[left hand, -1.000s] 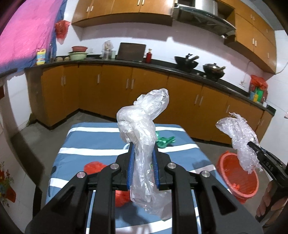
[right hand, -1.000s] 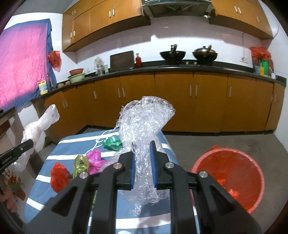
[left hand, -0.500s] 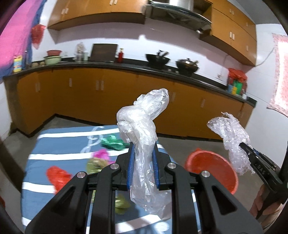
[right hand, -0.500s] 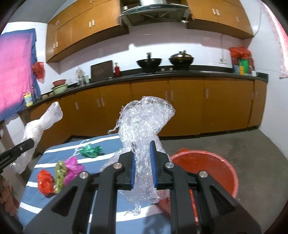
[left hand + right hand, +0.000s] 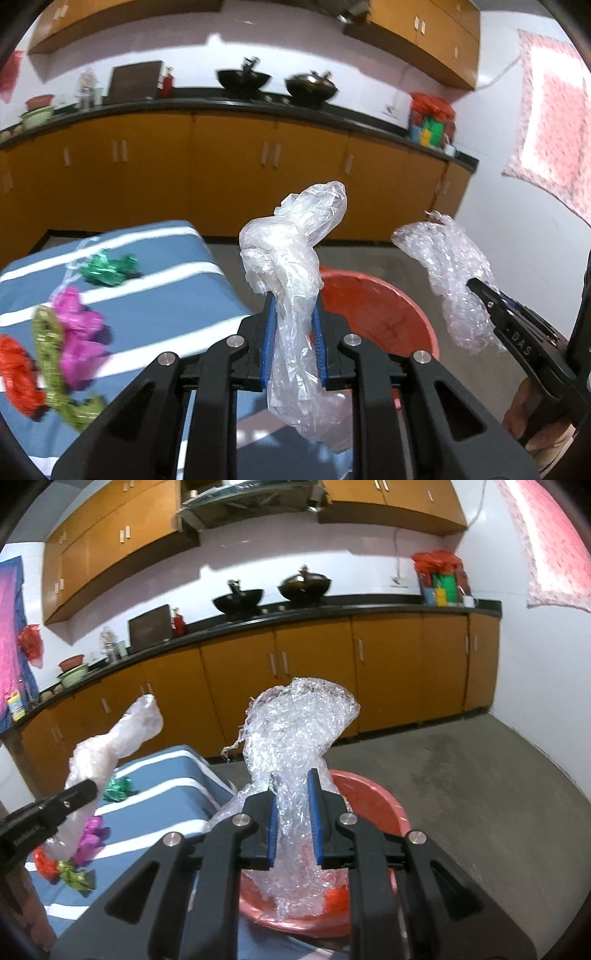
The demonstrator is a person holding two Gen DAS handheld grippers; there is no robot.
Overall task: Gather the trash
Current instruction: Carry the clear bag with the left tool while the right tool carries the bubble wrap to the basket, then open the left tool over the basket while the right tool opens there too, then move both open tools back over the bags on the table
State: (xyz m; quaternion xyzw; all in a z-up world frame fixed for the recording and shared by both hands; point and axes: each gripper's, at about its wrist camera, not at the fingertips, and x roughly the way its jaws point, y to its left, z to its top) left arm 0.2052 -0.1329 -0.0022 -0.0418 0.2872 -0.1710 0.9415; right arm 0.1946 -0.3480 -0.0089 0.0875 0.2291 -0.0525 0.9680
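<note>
The left gripper (image 5: 293, 341) pinches a clear plastic bag (image 5: 295, 258) standing upright, long axis vertical. The right gripper (image 5: 295, 814), tilted downward, is clamped on crinkled plastic wrap (image 5: 295, 734), also upright, over the red bucket (image 5: 380, 805) right of the striped table (image 5: 155, 306).

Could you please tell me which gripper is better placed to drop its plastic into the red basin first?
The right gripper, probably. Its crinkled clear plastic film already hangs over the round red plastic basin. The left gripper holds its knotted clear plastic bag nearer the blue striped tablecloth, the basin beyond it.
</note>
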